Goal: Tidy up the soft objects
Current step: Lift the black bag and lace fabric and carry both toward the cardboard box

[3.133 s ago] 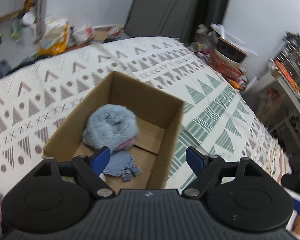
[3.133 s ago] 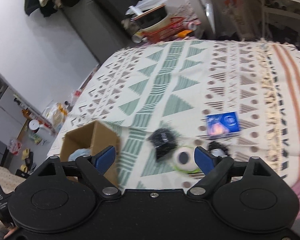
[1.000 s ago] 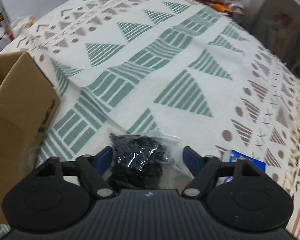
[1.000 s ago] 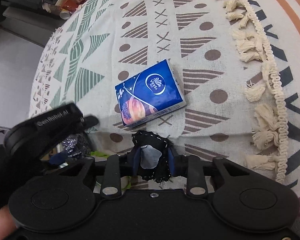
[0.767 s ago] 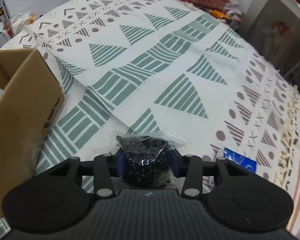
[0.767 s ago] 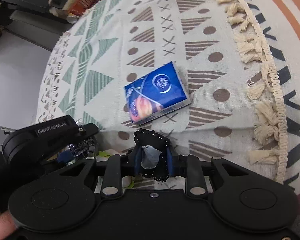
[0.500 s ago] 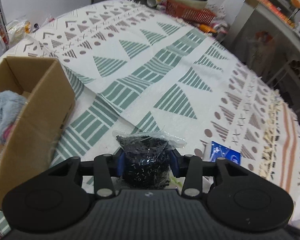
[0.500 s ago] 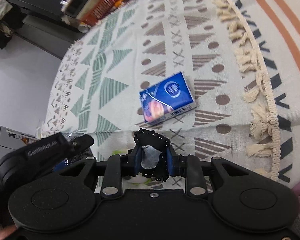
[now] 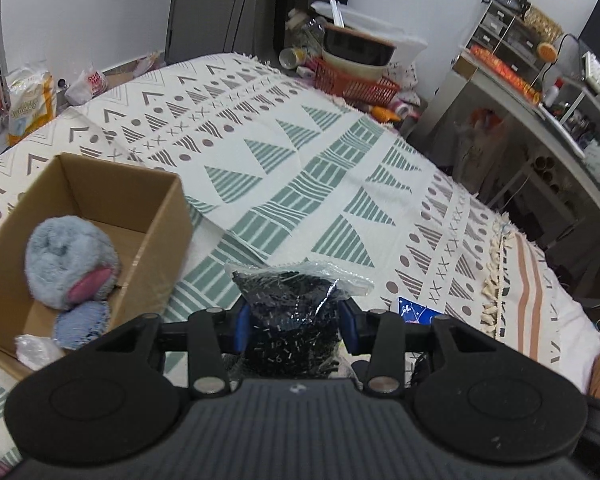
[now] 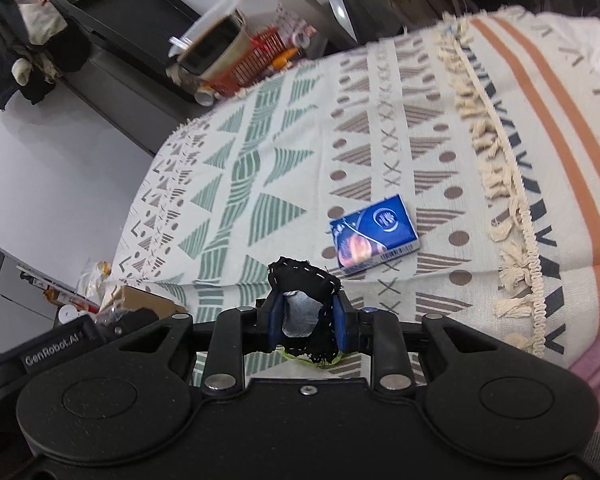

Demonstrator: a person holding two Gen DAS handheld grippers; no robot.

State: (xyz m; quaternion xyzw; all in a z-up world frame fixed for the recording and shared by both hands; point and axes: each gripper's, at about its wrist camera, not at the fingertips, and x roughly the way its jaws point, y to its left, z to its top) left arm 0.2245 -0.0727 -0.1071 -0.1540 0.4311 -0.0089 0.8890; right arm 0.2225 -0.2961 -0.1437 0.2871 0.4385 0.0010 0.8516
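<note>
Bedspread (image 9: 300, 168): a cream throw printed with green and brown triangles, dots and crosses covers the whole bed; a tasselled fringe (image 10: 496, 148) and orange stripes run along one side.
Cardboard box (image 9: 168, 216): sits open-topped on the bedspread, off to the left in the left wrist view, its long axis running away from the camera.
Blue plush toy (image 9: 70, 260): a fluffy grey-blue ball with a pink patch, lying inside the box against the near left wall; a smaller blue knitted piece (image 9: 82, 322) lies just in front of it, touching.
Left gripper (image 9: 296, 326): clenched on a clear plastic bag of black bits (image 9: 294, 308), held up off the bed just right of the box; the bag's crinkled sealed edge points forward and up, away from the camera.
Tissue pack (image 10: 374, 234): a blue packet lying flat on the bedspread, long axis slanting up to the right, apart from both grippers.
Right gripper (image 10: 306, 318): squeezed onto a small black fabric pouch with white stitching (image 10: 304, 284), its rim standing upright above the blue pads; something grey shows inside, I can't make out what.
Green scrap (image 10: 300, 354): a sliver of yellow-green shows under the pouch, mostly hidden.
</note>
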